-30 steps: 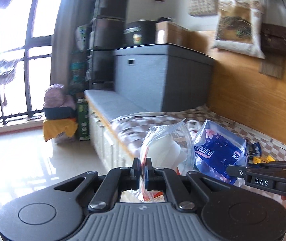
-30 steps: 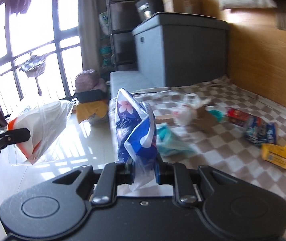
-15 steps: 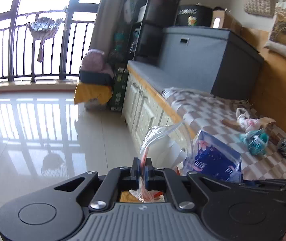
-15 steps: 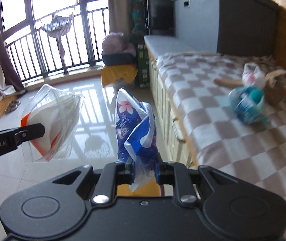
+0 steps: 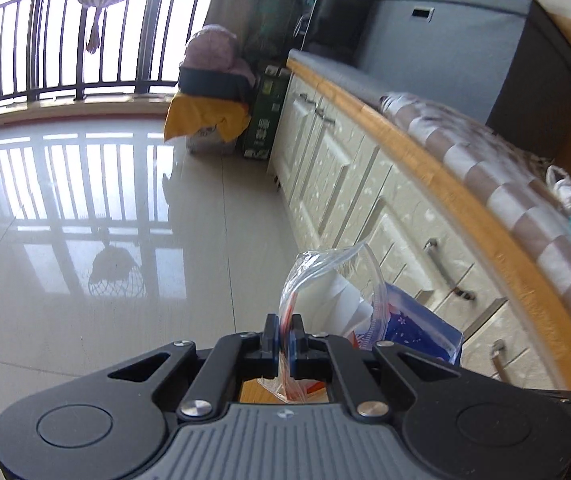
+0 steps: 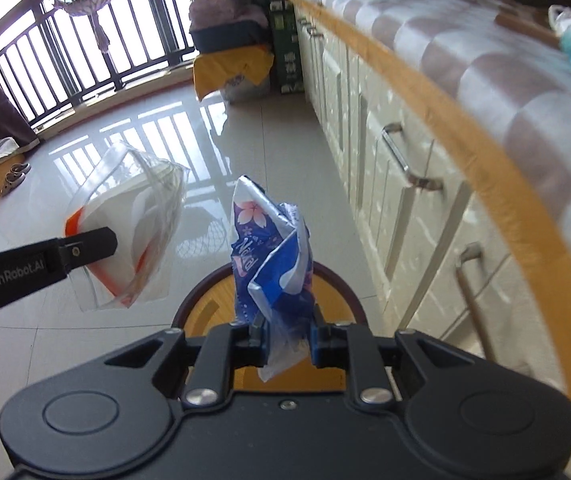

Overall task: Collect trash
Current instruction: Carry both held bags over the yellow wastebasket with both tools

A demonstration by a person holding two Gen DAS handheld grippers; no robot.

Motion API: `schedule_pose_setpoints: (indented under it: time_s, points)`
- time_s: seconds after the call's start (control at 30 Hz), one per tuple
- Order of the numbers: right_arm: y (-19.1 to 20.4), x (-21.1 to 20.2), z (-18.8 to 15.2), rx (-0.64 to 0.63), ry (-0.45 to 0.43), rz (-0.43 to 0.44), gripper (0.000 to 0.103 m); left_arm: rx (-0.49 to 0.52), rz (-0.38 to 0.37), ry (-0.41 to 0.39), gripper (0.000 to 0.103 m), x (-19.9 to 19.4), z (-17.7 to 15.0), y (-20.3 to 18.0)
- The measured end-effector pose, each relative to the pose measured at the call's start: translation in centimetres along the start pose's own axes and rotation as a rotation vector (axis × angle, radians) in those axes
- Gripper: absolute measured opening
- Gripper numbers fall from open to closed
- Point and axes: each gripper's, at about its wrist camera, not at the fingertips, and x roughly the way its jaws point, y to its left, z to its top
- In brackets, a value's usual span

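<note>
Left hand-held gripper [image 5: 284,334] clamped on clear zip bag [image 5: 325,280]; right hand-held gripper [image 6: 285,336] pinching blue wrapper [image 6: 273,256], both above round wooden bin [image 6: 213,304] beside cabinet [image 6: 385,140]

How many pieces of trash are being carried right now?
2. A clear zip bag pinched in the left hand-held gripper, and a blue flowered wrapper in the right hand-held gripper.

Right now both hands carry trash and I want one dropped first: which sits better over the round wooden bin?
Right, probably: its blue flowered wrapper hangs over the bin; the clear zip bag hangs beside it.
</note>
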Motion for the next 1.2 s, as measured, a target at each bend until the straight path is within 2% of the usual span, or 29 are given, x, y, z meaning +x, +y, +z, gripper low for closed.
schedule_pose_setpoints:
  time_s: [0.33, 0.57, 0.83, 1.07, 1.2]
  points:
    - [-0.9, 6.6, -0.3, 0.051, 0.152, 0.012, 0.019, -0.066, 0.015, 0.207, 0.004, 6.4, -3.9, 2.9]
    - [-1.1, 9.0, -0.9, 0.017, 0.219, -0.042, 0.019, -0.059, 0.011, 0.256, 0.005, 8.3, -4.3, 2.2]
    - [-0.4, 10.7, -1.1, -0.008, 0.278, -0.030, 0.019, -0.072, 0.042, 0.314, 0.005, 10.0, -4.9, 2.7]
    - [-0.4, 12.8, -1.2, -0.060, 0.358, -0.017, 0.019, -0.059, 0.057, 0.442, 0.005, 12.2, -6.1, 3.0]
    - [-0.4, 13.7, -1.5, -0.066, 0.396, -0.013, 0.019, -0.082, 0.051, 0.487, 0.005, 12.9, -6.6, 3.5]
